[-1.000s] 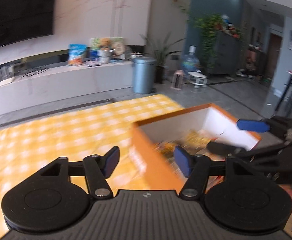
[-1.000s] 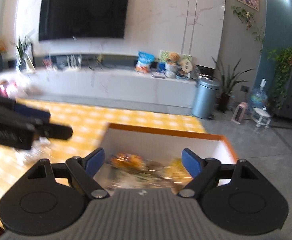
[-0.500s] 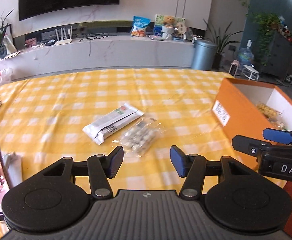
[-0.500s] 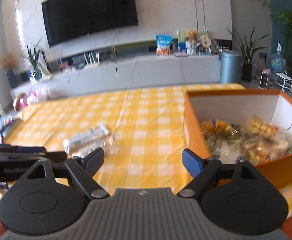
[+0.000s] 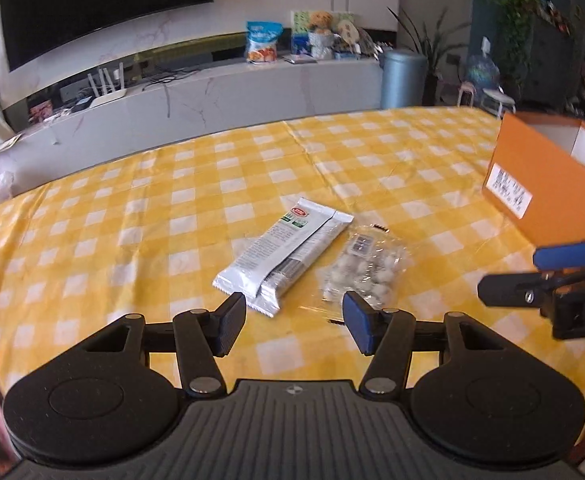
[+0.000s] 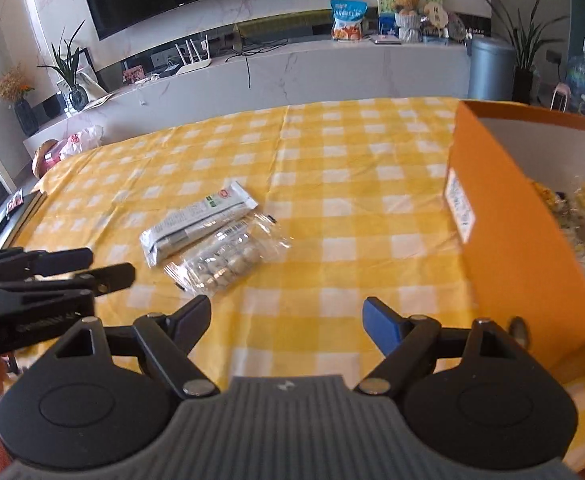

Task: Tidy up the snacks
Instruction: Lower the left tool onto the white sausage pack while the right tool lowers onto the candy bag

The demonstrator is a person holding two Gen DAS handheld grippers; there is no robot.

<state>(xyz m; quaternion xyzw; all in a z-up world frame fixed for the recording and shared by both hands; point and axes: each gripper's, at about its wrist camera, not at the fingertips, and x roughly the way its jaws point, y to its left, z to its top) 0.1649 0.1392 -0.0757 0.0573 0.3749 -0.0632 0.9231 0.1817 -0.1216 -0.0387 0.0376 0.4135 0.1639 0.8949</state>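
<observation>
Both hand-held grippers, left [image 5: 294, 328] and right [image 6: 286, 322], have swung from the orange box [image 6: 520, 240] toward the two packets [image 5: 288, 252] just ahead on the surface [image 5: 132, 200], left jaws opening, right apart, empty, ready to pick.

My left gripper [image 5: 294, 322] tips forward and downward, its jaws opening with nothing between them. My right gripper [image 6: 286, 320] tilts down much the same, jaws spread wide and empty. In the left wrist view the right gripper's fingers reach in from the right edge; in the right wrist view the left gripper's fingers come in from the left. The two sit side by side, apart.
</observation>
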